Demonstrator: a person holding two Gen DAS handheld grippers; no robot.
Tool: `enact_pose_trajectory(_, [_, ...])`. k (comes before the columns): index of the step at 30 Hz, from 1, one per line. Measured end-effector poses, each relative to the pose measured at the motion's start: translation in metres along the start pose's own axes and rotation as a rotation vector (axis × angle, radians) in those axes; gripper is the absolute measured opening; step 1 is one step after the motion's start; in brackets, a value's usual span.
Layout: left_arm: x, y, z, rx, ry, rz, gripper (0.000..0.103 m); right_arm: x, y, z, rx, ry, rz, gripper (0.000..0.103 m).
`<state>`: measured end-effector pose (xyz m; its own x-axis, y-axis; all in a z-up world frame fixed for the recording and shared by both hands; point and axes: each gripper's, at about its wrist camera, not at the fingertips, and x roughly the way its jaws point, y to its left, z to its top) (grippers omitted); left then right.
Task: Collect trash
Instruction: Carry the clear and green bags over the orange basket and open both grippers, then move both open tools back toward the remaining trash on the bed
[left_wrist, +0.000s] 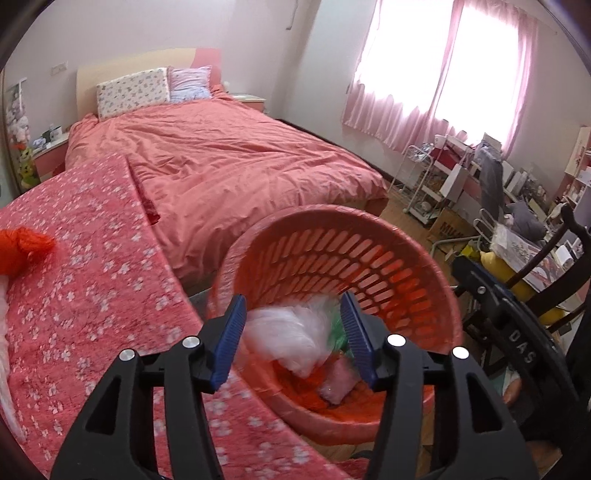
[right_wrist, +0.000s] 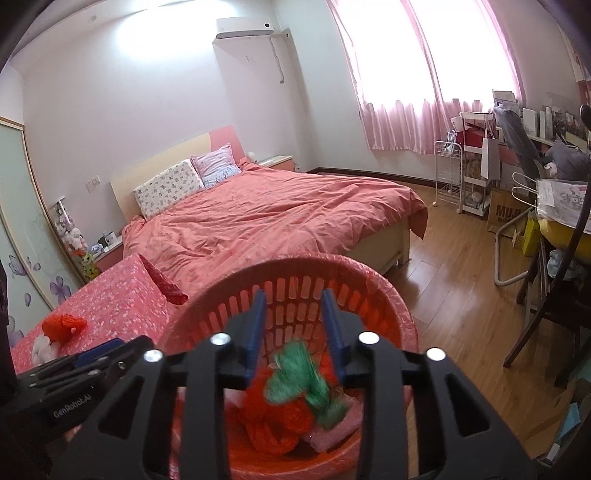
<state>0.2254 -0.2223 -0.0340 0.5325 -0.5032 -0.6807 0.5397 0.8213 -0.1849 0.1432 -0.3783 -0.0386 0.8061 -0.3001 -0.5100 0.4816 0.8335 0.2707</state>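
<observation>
Trash (right_wrist: 306, 384) inside orange basket (right_wrist: 391, 306), beside bed (right_wrist: 277, 218)

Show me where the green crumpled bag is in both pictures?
Left wrist view: only a sliver of the green bag peeks out behind a blurry white bag, low centre, by the inner finger.
Right wrist view: the green bag is plain, low centre, atop the trash.
Shared landmark: the red basket.

One red slotted basket (right_wrist: 384, 295) is sitting at six o'clock, holding one green bag (right_wrist: 303, 373), one white bag (left_wrist: 291, 332), one red bag (right_wrist: 291, 417) and one pink packet (right_wrist: 336, 428). One more red bag (right_wrist: 62, 325) is lying at nine o'clock on the flowered table (right_wrist: 122, 295). Two pillows (right_wrist: 166, 188) are leaning at eleven o'clock on one bed (right_wrist: 277, 218).
</observation>
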Motion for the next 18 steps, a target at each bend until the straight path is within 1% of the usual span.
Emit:
enact_pose_trajectory(4, [-0.007, 0.010, -0.004, 0.006, -0.001, 0.049, 0.059, 0.000, 0.003, -0.007, -0.018, 0.008, -0.014, 0.045])
enact_pose_trajectory(5, [-0.010, 0.014, -0.007, 0.010, -0.003, 0.068, 0.060, -0.001, 0.005, -0.009, -0.025, 0.010, -0.016, 0.046])
enact_pose_trajectory(9, [-0.026, 0.035, -0.014, 0.003, -0.014, 0.132, 0.061, -0.001, 0.011, -0.014, -0.042, 0.026, -0.010, 0.046])
enact_pose_trajectory(11, [-0.036, 0.052, -0.016, -0.019, -0.021, 0.166, 0.061, -0.001, 0.015, -0.013, -0.049, 0.033, -0.002, 0.046])
enact_pose_trajectory(16, [-0.060, 0.089, -0.023, -0.076, -0.040, 0.226, 0.061, -0.006, 0.039, -0.016, -0.087, 0.040, 0.030, 0.046])
enact_pose_trajectory(18, [-0.071, 0.105, -0.026, -0.098, -0.052, 0.264, 0.061, -0.009, 0.049, -0.018, -0.105, 0.042, 0.045, 0.046])
